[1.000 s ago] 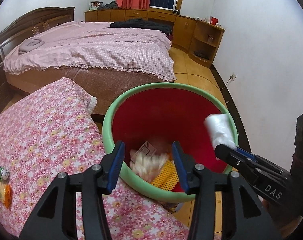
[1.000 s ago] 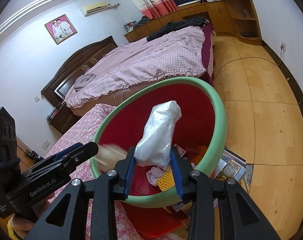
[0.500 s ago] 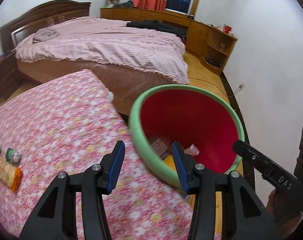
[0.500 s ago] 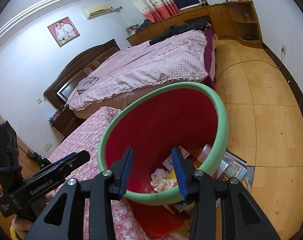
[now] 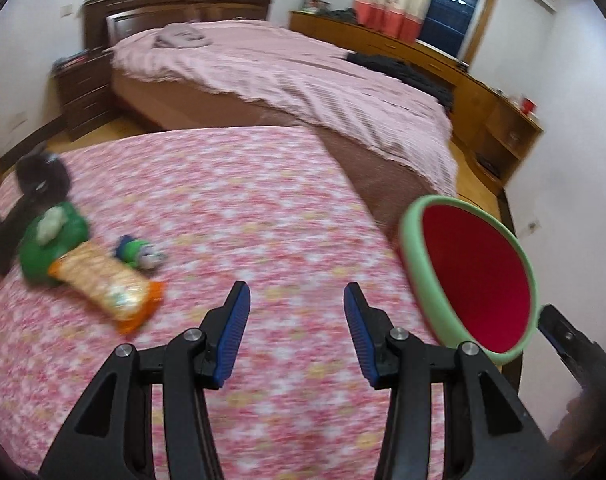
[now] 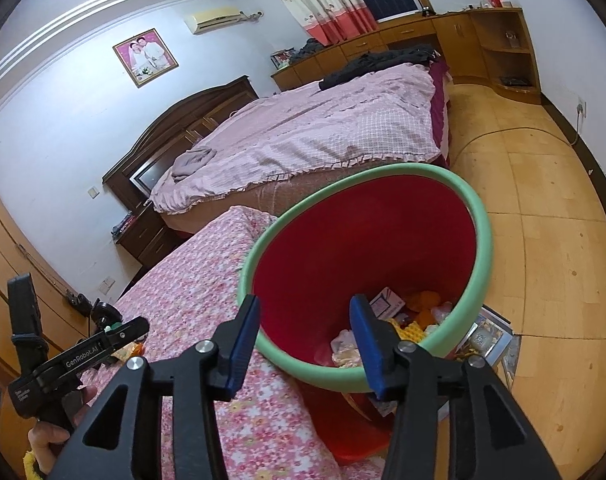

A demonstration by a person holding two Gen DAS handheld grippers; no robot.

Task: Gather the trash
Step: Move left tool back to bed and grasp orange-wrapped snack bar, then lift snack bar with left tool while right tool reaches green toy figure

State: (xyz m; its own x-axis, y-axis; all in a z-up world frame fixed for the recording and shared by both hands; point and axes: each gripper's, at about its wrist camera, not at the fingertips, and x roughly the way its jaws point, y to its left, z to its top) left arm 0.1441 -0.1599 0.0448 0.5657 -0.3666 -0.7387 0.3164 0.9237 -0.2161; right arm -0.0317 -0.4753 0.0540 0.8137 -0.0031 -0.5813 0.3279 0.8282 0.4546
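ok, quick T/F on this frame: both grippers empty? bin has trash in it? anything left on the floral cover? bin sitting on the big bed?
1. Both grippers hold nothing. True: the left gripper and the right gripper stand open with nothing between their fingers; the right one's jaws have just been opening.
2. The bin is empty. False: the red bin with the green rim has paper scraps and yellow pieces at its bottom.
3. Trash is left on the floral cover. True: an orange snack wrapper, a green bag and a small green and blue item lie there.
4. The bin sits on the big pink bed. False: it stands at the corner of the floral cover, apart from that bed.
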